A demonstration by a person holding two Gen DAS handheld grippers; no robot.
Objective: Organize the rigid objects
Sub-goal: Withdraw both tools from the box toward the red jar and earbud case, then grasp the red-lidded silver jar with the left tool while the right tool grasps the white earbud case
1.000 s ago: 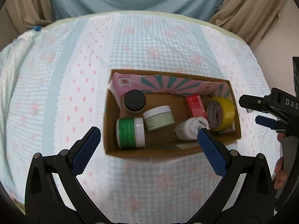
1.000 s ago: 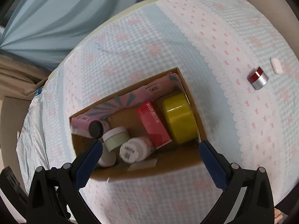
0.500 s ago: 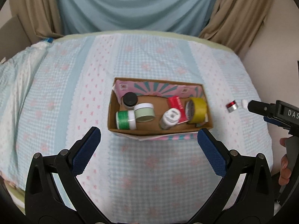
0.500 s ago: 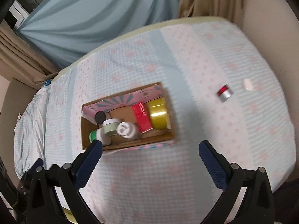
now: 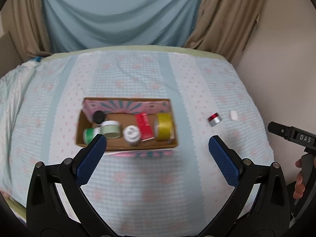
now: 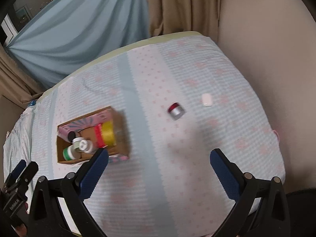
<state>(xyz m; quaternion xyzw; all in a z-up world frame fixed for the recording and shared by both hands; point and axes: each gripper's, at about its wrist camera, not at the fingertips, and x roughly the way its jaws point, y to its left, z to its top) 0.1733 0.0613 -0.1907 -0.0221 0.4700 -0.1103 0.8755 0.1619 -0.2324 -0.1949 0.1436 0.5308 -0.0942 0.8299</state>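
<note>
Both cameras had pulled back from the cardboard box since the earlier frames, so that it appeared smaller and more of the bed came into view. That box lay on the patterned bedspread, open at the top. Inside it, from its left end to its right end, were a green-labelled jar, a black-capped jar, a pale green jar, a white bottle lying on its side, a red carton and a yellow tape roll. A pink patterned flap lined the box's far wall.

To the right of the box, well apart from it, a red-lidded silver jar lay on the bedspread, with a small white object just beyond it; its type could not be determined.

The left gripper hung above the bedspread on the near side of the box, jaws spread wide and holding nothing. The right gripper hung to the right of the box, jaws likewise spread wide and empty. A hand gripped the right gripper's handle. Blue curtains and tan curtains hung behind the bed, on the far side of the box.
</note>
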